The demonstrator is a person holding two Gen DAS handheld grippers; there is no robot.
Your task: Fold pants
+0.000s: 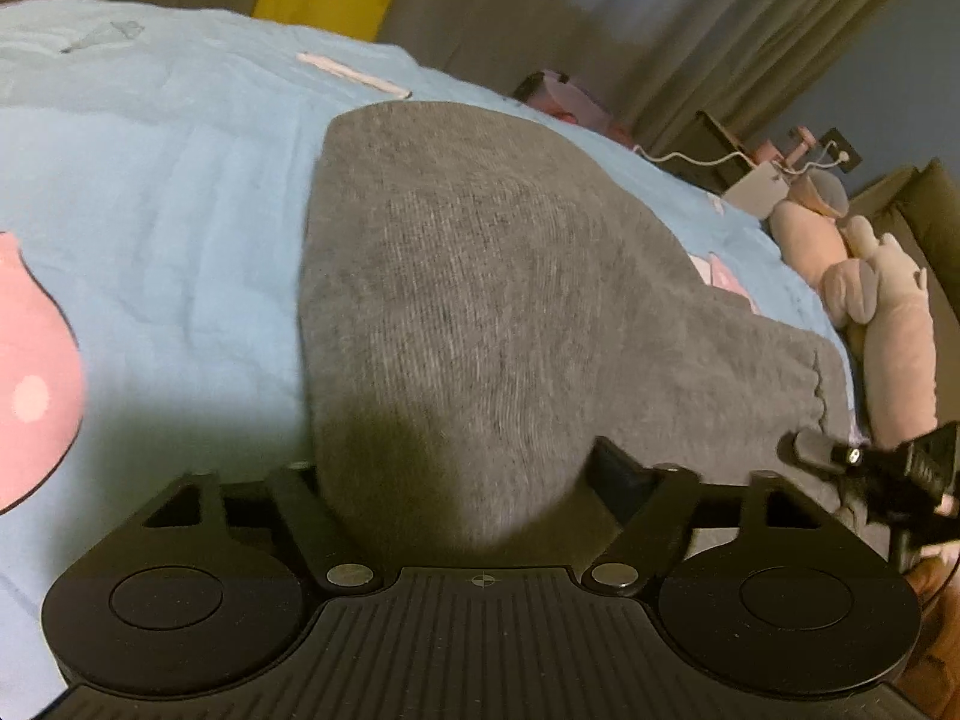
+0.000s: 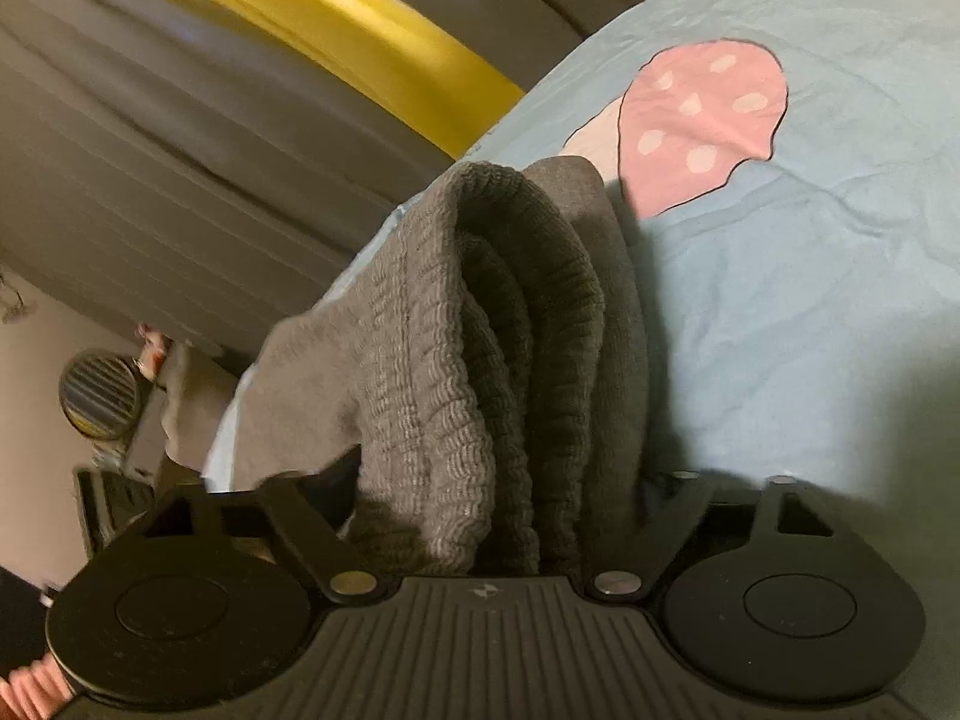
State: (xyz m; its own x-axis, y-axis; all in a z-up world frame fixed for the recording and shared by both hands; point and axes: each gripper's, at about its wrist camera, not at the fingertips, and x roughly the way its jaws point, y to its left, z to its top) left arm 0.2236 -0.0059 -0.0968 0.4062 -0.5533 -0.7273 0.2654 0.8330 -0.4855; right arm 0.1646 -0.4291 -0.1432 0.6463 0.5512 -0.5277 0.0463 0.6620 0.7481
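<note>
Grey knit pants (image 1: 480, 276) lie spread on a light blue bedsheet (image 1: 168, 228). Their near end bulges up between the fingers of my left gripper (image 1: 453, 468) and fills the gap from finger to finger, so it is shut on that fold. In the right wrist view the ribbed elastic waistband (image 2: 510, 330) stands bunched in several upright folds. These folds are packed between the fingers of my right gripper (image 2: 480, 480), which is shut on them. On both grippers the cloth mostly hides the fingertips.
Plush toys (image 1: 888, 312) and a white cable (image 1: 690, 159) lie past the bed's far right edge. A thin white stick (image 1: 354, 75) rests on the sheet behind the pants. A pink mushroom print (image 2: 702, 120) marks the sheet. Grey curtains and a yellow strip (image 2: 336, 18) stand beyond the bed.
</note>
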